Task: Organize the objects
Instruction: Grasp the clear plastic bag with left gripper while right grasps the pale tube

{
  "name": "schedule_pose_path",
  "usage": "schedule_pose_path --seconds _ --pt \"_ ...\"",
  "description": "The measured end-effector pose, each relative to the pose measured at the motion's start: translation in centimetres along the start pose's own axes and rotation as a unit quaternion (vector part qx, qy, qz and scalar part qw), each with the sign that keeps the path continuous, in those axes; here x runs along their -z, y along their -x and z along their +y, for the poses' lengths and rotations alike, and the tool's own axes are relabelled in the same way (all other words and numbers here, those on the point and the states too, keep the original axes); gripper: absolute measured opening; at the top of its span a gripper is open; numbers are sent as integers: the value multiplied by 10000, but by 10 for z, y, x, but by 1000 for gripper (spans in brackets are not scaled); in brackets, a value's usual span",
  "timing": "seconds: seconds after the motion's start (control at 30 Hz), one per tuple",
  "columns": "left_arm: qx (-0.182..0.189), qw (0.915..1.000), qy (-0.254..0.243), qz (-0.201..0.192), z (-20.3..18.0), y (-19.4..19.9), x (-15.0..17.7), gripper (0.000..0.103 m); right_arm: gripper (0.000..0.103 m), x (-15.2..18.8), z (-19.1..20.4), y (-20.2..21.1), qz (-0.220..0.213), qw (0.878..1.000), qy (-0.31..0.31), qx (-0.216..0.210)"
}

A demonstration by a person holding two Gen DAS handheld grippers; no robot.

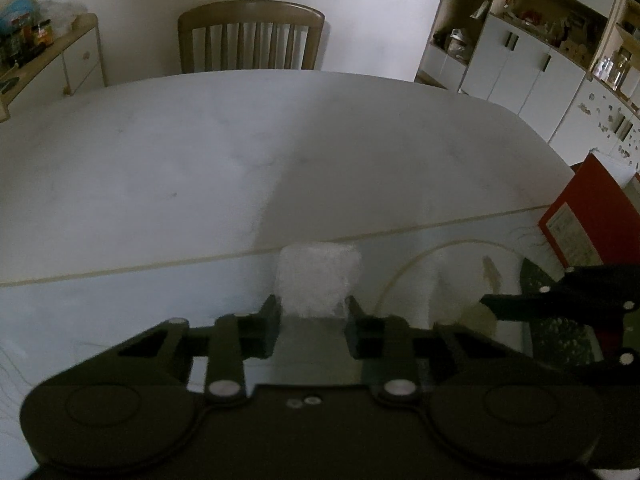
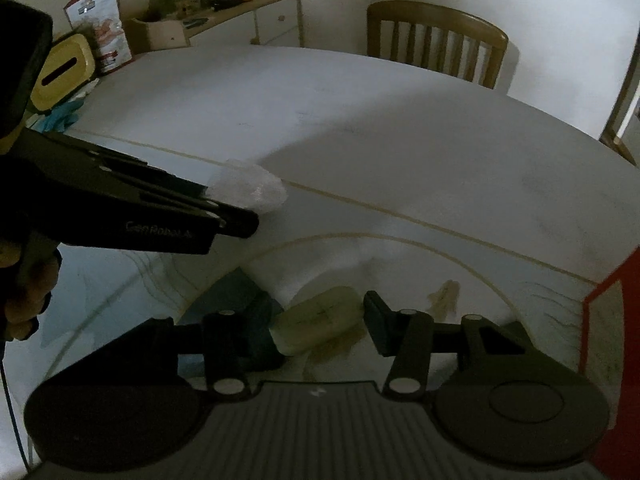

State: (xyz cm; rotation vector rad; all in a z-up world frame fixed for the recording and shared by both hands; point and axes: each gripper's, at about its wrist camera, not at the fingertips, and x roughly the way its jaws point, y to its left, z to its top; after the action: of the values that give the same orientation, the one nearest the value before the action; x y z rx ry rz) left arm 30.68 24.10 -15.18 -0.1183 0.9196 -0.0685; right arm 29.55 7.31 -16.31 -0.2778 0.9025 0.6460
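Left claw (image 1: 311, 320) is clenched on a white crumpled translucent plastic wad (image 1: 318, 284), fingers pressed against both its sides, carried above the white marble-look table (image 1: 200, 152) near the table's near edge; the right-wrist view shows the same wad (image 2: 248, 190) sticking out past the left claw (image 2: 224, 208), clear of the surface. Right claw (image 2: 320, 330) is released, jaws spread wide, hovering low over a pale yellow-green rounded soap-like block (image 2: 318, 320) that lies on the table inside a thin tan curved line printed on the top. Block sits between the fingers but nearer the left one; contact can't be told. Dark blue folded cloth-like item (image 2: 248, 296) lies just beside the block toward the left. Red flat box or folder (image 1: 588, 216) sits at the table's right edge. Yellow container with a dark slot (image 2: 60, 76) and teal gloves (image 2: 60, 118) are at the far left corner of the table; wooden slat-back chair (image 1: 250, 38) stands beyond the far edge. Step in hand, as judged: left side is mid-transport with the wad, right side is lining up a pick on the block. Next move likely calls for centring the right claw on the block, lowering, then closing without snagging the blue cloth; the left needs a drop spot, which is not evident here.
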Motion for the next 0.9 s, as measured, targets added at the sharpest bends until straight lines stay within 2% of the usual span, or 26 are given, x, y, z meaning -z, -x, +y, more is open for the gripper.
schedule_pose_path --seconds 0.2,0.37,0.5,0.8,0.9 --pt "2 10000 -39 -53 -5 10 3 26 50 4 -1 18 -68 9999 -93 117" --pt "97 9998 -105 -123 -14 33 7 26 50 9 -4 42 -184 9993 -259 181" --pt "277 9995 -23 -145 -24 57 7 26 50 12 -5 66 -288 9987 -360 238" --pt "574 9973 -180 -431 -59 106 8 26 50 21 -15 126 -601 9956 -649 298" --pt "726 9966 -115 -363 -71 118 6 26 50 25 -21 145 -692 9944 -737 307"
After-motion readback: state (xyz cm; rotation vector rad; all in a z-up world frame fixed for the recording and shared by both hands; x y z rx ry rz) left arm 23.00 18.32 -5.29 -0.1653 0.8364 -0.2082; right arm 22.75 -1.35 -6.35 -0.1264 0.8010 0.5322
